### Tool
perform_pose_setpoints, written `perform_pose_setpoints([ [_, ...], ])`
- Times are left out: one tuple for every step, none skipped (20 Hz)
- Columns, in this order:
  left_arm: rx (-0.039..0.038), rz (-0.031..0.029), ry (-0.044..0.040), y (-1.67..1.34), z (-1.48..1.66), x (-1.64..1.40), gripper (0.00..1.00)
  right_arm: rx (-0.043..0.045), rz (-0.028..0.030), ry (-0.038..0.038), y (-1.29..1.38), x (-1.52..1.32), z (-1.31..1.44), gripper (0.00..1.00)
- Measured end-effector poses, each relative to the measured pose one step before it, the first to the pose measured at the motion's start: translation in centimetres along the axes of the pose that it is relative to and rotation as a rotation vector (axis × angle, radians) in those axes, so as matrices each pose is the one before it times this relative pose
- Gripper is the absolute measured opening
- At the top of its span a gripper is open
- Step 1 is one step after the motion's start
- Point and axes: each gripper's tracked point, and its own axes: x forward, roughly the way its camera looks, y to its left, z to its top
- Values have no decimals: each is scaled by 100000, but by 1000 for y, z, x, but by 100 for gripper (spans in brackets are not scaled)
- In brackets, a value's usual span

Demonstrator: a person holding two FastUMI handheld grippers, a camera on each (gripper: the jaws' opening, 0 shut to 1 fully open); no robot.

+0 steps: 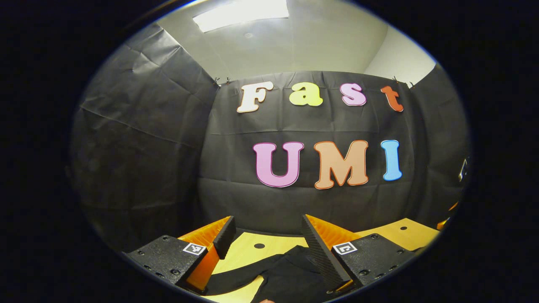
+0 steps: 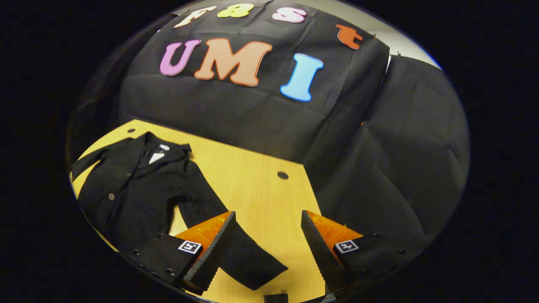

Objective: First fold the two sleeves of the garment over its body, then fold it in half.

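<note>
Left gripper view: the left gripper (image 1: 265,246) is hovering with its fingers spread wide, holding nothing, above the wooden table (image 1: 248,252); part of the black garment (image 1: 290,273) is lying on the table beneath and between the fingers.

Right gripper view: the garment (image 2: 139,189) is lying flat on the left of the table (image 2: 252,185), collar at the far side, one sleeve (image 2: 236,240) stretching toward the near right. The right gripper (image 2: 267,246) is hanging wide open and empty, its left finger over the sleeve.
</note>
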Motion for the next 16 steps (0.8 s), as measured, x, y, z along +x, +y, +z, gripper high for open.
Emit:
perform_pose_setpoints([
  [813,155,624,-500,-169,-2,93,1626,1350,4906,-79,838,-1274,99],
  [709,104,529,-441,-98,48,93,1030,1322,4478,-386,734,-1052,99],
  [570,-220,359,-600,-18,85,93,357,1108,3739,-200,993,-1114,99],
  [596,101,322,-463,-29,2,94,-12,740,4215,-255,799,-1747,99],
  [511,217,217,-302,5,44,93,-46,654,4362,-324,730,-1447,99],
  [449,-92,298,-442,-192,61,94,-27,1209,3823,-278,668,-1216,100],
  [644,191,435,-358,-66,-21,94,-153,1550,3333,-50,747,-825,100],
  [717,148,494,-398,-160,47,94,-887,1828,3832,232,806,-849,100],
  [508,168,535,-376,-192,19,94,-1682,1816,3960,68,568,-823,100],
  [204,104,411,-372,-182,-33,94,-2219,1042,3492,-289,485,-918,100],
  [106,110,515,-398,-93,-25,94,-2467,966,3377,-220,438,-737,100],
  [102,243,735,-450,-242,-148,94,-2302,950,2261,43,356,-481,100],
  [211,250,526,-330,-106,-6,93,-2463,822,1418,285,466,-121,100],
  [447,465,324,-183,-147,-128,93,-2697,1532,1227,236,430,-150,100],
  [578,638,315,-248,-98,-55,93,-2428,2037,2697,257,399,-323,100],
  [487,550,380,-221,-221,-147,93,-2902,1687,1853,201,297,-380,100],
])
